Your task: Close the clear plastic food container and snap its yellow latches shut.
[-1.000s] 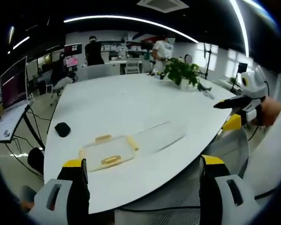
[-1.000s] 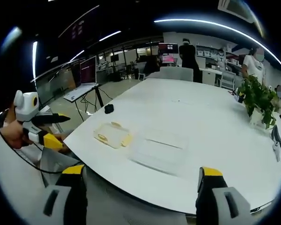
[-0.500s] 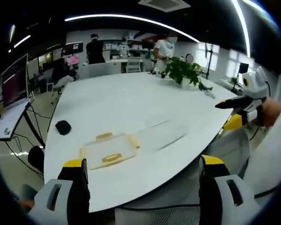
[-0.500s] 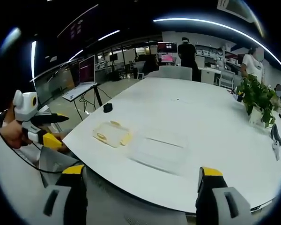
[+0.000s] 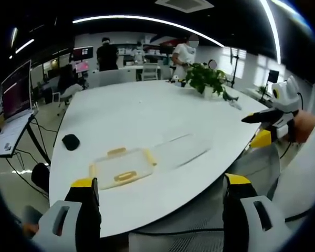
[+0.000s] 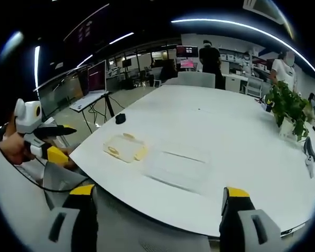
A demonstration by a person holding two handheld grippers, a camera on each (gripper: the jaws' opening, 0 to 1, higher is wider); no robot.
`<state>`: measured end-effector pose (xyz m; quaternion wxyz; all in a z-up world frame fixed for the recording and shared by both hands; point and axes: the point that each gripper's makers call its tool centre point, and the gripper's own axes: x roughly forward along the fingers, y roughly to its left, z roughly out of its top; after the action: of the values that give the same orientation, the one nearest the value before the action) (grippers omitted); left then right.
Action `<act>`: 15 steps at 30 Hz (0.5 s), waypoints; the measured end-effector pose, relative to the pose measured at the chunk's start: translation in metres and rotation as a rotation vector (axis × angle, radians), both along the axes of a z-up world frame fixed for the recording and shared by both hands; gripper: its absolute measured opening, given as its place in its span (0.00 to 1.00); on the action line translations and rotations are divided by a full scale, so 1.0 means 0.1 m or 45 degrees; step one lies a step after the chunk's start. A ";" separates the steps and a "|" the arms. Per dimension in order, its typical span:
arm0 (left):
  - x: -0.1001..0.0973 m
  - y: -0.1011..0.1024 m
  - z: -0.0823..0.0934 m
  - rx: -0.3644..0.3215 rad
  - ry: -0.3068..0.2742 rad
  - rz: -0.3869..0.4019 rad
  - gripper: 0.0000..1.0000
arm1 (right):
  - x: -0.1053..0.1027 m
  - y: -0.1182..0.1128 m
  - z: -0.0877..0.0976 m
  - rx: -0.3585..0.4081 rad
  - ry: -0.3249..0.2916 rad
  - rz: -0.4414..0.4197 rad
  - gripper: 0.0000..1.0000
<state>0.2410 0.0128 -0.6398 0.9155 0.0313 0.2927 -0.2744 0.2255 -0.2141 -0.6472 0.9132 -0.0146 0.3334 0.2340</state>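
Approach: clear plastic container (image 5: 122, 169) with yellow latches still unlidded
Both grippers (image 5: 160, 197) (image 6: 157, 202) spread, empty; next, lift the flat clear lid (image 6: 176, 168)

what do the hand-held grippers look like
Each hand-held gripper has two black jaws with yellow tips and pale grey housings, as on the left hand-held gripper and right hand-held gripper. From the side, the body is white and black with a yellow block.
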 end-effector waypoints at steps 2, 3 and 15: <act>0.00 0.00 0.00 0.000 0.002 0.000 0.96 | -0.01 0.00 -0.01 -0.004 0.004 0.004 0.99; 0.00 0.00 0.00 0.001 0.001 0.000 0.96 | -0.01 0.00 -0.01 -0.003 0.004 0.004 0.99; 0.01 -0.01 0.02 -0.016 0.004 0.000 0.95 | 0.02 0.04 0.02 0.004 -0.008 0.031 0.99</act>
<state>0.2423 0.0114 -0.6383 0.9152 0.0251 0.2925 -0.2761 0.2272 -0.2103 -0.6456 0.9113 -0.0179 0.3299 0.2457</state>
